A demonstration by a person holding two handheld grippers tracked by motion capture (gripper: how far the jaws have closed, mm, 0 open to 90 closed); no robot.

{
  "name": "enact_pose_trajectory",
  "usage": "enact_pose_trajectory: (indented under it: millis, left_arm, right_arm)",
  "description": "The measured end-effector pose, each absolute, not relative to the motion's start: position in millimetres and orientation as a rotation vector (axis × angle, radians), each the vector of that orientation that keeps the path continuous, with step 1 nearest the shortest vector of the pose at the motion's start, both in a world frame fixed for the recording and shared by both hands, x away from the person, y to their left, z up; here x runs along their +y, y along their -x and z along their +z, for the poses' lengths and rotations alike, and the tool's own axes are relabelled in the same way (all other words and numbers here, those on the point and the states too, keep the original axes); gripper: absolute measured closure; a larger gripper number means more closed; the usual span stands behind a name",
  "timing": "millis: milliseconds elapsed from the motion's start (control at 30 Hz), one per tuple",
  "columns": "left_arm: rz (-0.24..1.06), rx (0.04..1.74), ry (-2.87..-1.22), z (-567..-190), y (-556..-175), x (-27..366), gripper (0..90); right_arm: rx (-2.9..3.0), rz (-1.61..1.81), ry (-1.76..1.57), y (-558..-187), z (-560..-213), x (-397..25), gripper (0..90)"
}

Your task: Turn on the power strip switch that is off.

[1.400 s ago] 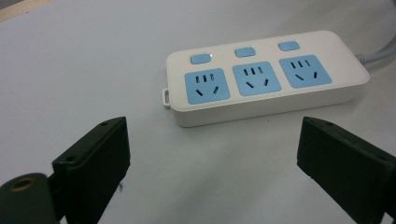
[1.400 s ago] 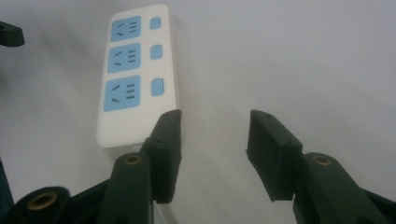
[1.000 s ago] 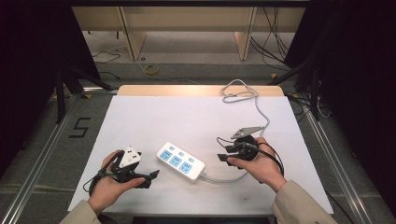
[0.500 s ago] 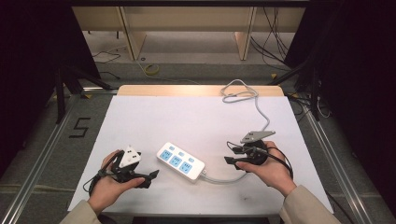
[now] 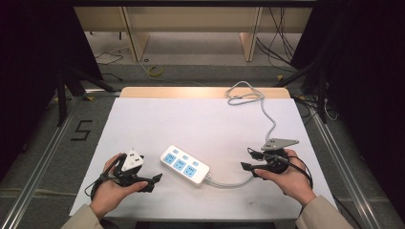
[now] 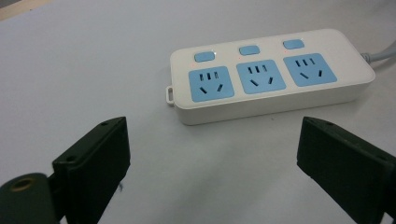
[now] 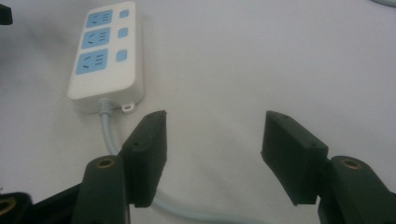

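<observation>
A white power strip point(image 5: 185, 165) with three blue sockets and three blue switches lies near the front middle of the white table point(image 5: 200, 124). Its grey cable point(image 5: 229, 182) curves out of its right end, passes the right gripper and runs to a coil point(image 5: 243, 95) at the back edge. My left gripper point(image 5: 152, 181) rests open on the table just left of the strip point(image 6: 268, 77), nothing between its fingers. My right gripper point(image 5: 248, 160) is held open to the right of the strip point(image 7: 105, 56), jaws empty, with the cable point(image 7: 109, 135) passing beside its left finger.
The table's wooden back edge point(image 5: 205, 92) borders a floor with loose cables point(image 5: 153, 70). A "5" marking point(image 5: 82, 130) lies on the floor at the left. Metal rails point(image 5: 334, 143) run along both sides of the table.
The right gripper has moved rightward and slightly toward the front, away from the power strip. The left gripper and the strip have stayed put.
</observation>
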State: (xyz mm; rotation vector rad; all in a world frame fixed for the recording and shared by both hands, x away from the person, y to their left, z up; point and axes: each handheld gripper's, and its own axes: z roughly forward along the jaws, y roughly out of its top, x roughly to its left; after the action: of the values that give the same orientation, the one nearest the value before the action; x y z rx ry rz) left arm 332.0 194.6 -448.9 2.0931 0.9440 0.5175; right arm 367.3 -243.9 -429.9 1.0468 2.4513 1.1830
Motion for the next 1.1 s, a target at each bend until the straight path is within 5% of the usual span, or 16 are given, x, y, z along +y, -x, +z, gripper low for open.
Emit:
enact_pose_trajectory:
  millis: [1100]
  left_arm:
    - [0.520,0.952,-2.087,-448.0,-331.8,198.9,9.3]
  right_arm:
    - [2.324,1.247,-1.076,-342.1,-448.3,-278.4,31.2]
